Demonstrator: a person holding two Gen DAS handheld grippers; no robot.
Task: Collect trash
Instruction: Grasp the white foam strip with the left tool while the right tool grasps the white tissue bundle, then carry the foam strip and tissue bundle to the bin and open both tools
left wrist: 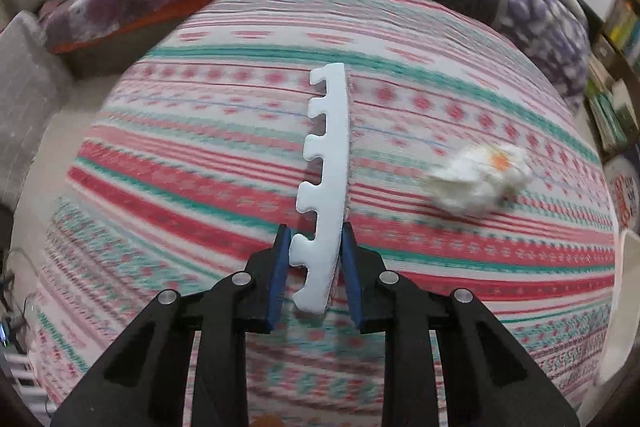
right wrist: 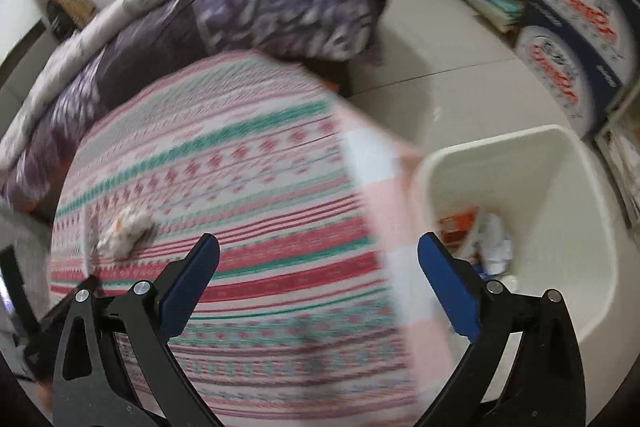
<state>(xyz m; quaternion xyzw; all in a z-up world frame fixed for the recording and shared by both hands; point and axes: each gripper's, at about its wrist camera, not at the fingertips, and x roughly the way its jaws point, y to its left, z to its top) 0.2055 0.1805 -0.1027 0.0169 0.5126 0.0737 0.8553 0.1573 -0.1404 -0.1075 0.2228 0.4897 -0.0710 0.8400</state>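
My left tool (left wrist: pixel 314 267) pinches the foam strip (left wrist: pixel 326 163) near one end, so it could twist free; right tool (right wrist: pixel 318 283) gapes empty.

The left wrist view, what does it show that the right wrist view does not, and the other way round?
Only the left wrist view: the left gripper closed on a white foam strip. Only the right wrist view: the open right gripper and a white bin with trash inside, on the floor beside the bed. Both: the striped bedcover and a crumpled tissue lying on it.

Matt white foam strip (left wrist: pixel 325 187); woven cloth bedspread (left wrist: pixel 200 155); crumpled tissue wad (left wrist: pixel 480 179); glossy plastic bin (right wrist: pixel 560 187)
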